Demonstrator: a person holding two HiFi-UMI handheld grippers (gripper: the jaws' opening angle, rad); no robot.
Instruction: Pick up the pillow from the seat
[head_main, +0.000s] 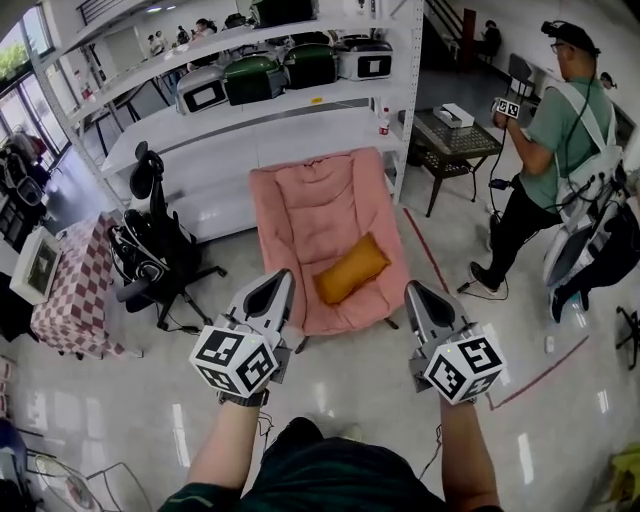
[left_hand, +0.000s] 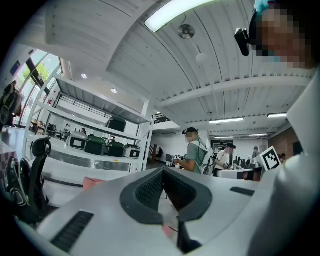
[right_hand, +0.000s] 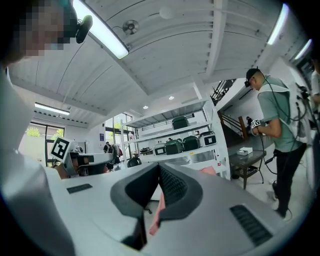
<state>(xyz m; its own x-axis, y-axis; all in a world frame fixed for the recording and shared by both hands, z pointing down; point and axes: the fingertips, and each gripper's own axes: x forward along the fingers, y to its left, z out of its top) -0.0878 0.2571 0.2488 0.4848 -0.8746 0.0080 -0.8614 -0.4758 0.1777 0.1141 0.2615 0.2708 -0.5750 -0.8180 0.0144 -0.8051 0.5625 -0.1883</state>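
Nothing of the pick-up is done yet. The pink folding lounge chair (head_main: 300, 200) stands on the glossy floor (head_main: 350, 390) in front of a white shelving rack (head_main: 250, 120). The orange pillow (head_main: 350, 268) lies untouched on the chair's seat, slantwise, toward the seat's right edge and near its front edge. The approach, the grasp and the lift all appear to be left.

Both forearms reach forward from the bottom of the head view, roughly parallel. They hold the two grippers above the floor, short of the chair's front edge and well apart from the pillow. The left gripper (head_main: 281, 278) points toward the seat's front left corner. The right gripper (head_main: 414, 291) points toward its front right corner, so the pillow sits ahead between the two lines of reach.

In each gripper view the fingers (left_hand: 145, 189) meet at their tips with nothing between them. Only a sliver of the pink chair shows through the slot behind them. Both grippers are closed and empty, so they would need to open before either can take the pillow.
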